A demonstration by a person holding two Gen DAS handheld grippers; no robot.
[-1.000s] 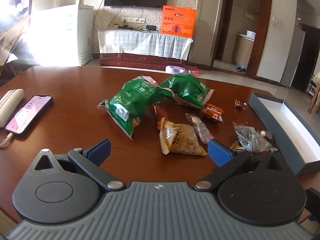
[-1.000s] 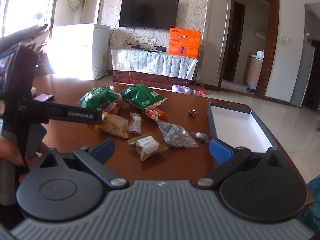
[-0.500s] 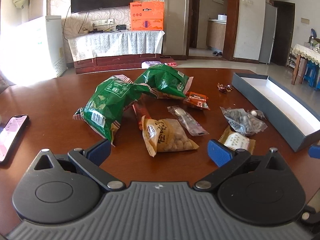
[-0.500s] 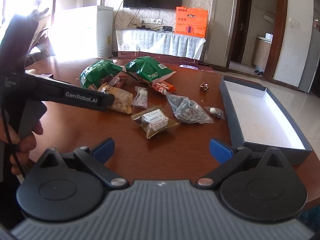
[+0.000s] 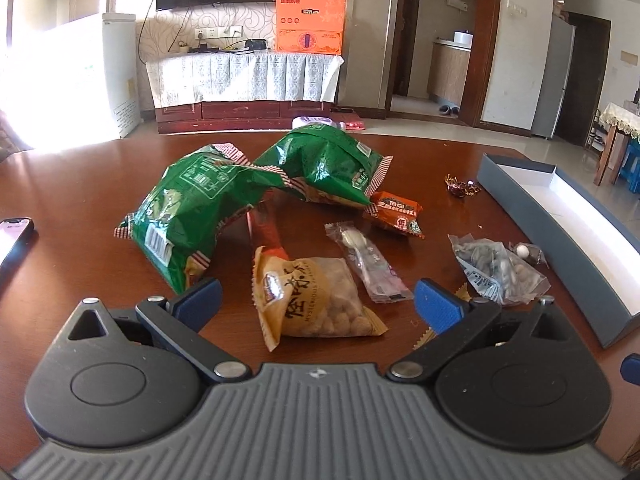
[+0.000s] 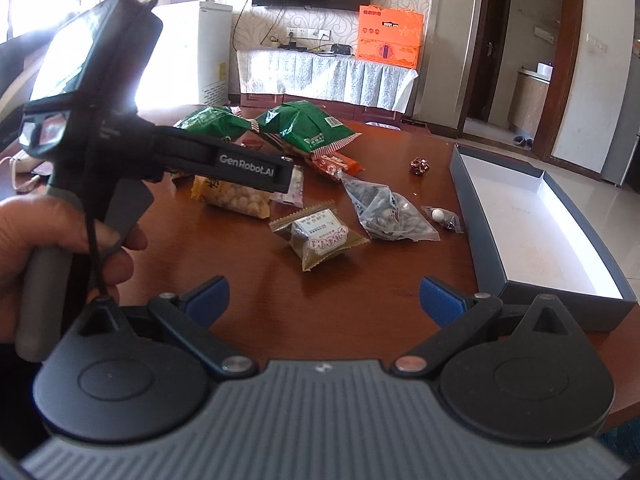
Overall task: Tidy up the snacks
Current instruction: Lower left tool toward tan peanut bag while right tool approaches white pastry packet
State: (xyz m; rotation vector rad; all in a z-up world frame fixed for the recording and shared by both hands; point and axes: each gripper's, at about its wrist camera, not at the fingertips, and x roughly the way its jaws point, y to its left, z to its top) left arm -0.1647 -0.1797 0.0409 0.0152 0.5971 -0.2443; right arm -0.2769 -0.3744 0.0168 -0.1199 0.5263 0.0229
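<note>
While no packet has yet been taken up, both tools are shown poised over the near edge of the round, dark reddish-brown wooden table [image 5: 80, 184]. The left gripper [image 5: 316, 300] is held with its blue-padded jaws spread wide and empty, straddling the tan packet of coated nuts [image 5: 310, 296], which lies just beyond them; this packet is judged the likeliest first pick. The right gripper [image 6: 324, 296] is likewise wide and empty, aimed towards the olive-brown sachet with a white label [image 6: 318, 238]. Scattered across the middle of the table are two crumpled green foil bags [image 5: 248, 196], an orange-brown wrapped cake [image 5: 396, 214], a clear sleeve holding a pale sweet [image 5: 368, 264] and a clear bag of dark seeds [image 5: 498, 270]; a small foil-wrapped chocolate [image 5: 460, 188] lies towards the far right edge. The shallow grey box with a white interior [image 6: 484, 192], seemingly empty, is set along the right edge, presumably as the receptacle into which the snacks are to be sorted, and is thus nearer the right tool. A hand [image 6: 60, 236] is seen gripping the left tool's handle. A smartphone [image 5: 14, 236] rests at the left edge, well apart from the snacks.
</note>
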